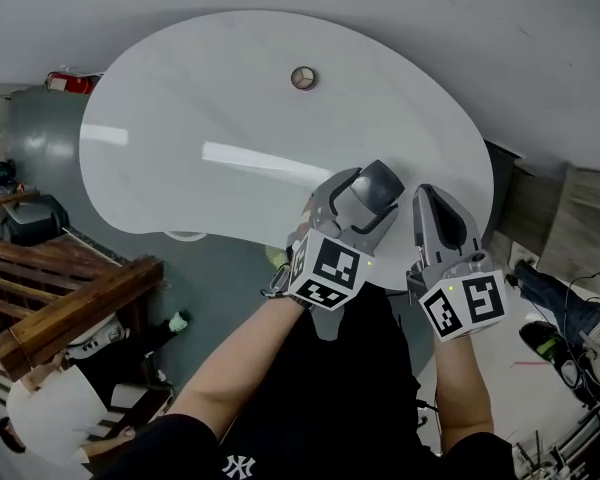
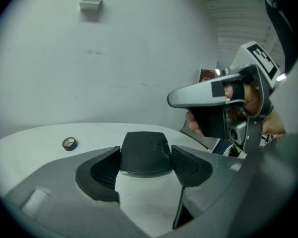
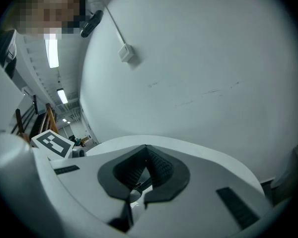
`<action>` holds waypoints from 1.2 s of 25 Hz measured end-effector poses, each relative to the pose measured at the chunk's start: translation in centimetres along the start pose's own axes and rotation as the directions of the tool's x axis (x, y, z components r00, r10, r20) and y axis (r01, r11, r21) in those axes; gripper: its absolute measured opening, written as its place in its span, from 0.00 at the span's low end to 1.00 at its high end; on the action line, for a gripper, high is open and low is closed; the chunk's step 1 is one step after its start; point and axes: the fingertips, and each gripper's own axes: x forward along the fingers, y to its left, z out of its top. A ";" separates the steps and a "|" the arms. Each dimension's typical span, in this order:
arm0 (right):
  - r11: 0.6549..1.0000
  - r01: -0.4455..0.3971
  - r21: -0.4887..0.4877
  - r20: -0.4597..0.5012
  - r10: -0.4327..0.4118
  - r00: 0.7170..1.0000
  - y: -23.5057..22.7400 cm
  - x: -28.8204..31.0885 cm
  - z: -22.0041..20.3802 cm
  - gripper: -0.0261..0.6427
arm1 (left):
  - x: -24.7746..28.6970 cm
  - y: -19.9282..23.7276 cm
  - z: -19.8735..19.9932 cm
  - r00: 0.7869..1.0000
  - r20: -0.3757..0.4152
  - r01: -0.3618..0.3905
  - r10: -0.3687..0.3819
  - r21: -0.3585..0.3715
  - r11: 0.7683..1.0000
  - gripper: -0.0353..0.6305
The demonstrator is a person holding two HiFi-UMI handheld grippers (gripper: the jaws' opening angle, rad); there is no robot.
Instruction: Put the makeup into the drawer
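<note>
Two risks hang over this moment, as a judgement: the smooth dark-capped makeup container (image 1: 381, 182) could slide out of its pinch if it is swung fast, and no drawer shows in any view, so the carry may begin without a target in sight. The left gripper (image 2: 145, 157) has its jaws closed part-way onto that container, the ribbed pads pressing the cap from both sides, with the pale body showing below. It is held just right of centre in the head view, above the near edge of the white table (image 1: 230, 88) and clear of its surface. The grip sits high on the cap, so a knock against the table edge would likely twist it loose.

Just beside it, toward the lower right of the head view, the right gripper (image 3: 146, 158) has its jaws brought together at the tips and holds nothing. The two grippers are close, and a sideways drift could bump one against the other.

Farther out, a small round makeup pot (image 1: 302, 78) lies alone near the top centre of the table, well apart from both grippers. A wooden bench (image 1: 70, 298) stands at the lower left of the head view, beyond the table.
</note>
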 end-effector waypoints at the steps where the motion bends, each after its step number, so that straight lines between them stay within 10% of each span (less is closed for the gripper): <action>1: 1.000 -0.005 -0.008 0.005 0.006 1.000 0.7 0.3 0.3 0.06 | -0.7 0.4 0.2 1.000 0.008 -0.003 0.003 -0.004 1.000 0.55; 18: 0.974 -0.184 -0.134 0.009 0.187 0.982 18.6 5.7 1.2 0.06 | -17.3 8.6 -1.0 0.981 0.127 -0.142 0.147 -0.050 0.989 0.55; 30: 0.898 -0.397 -0.189 -0.073 0.390 0.918 32.5 11.4 -0.7 0.06 | -28.6 16.3 -5.8 0.928 0.141 -0.318 0.346 -0.188 0.929 0.55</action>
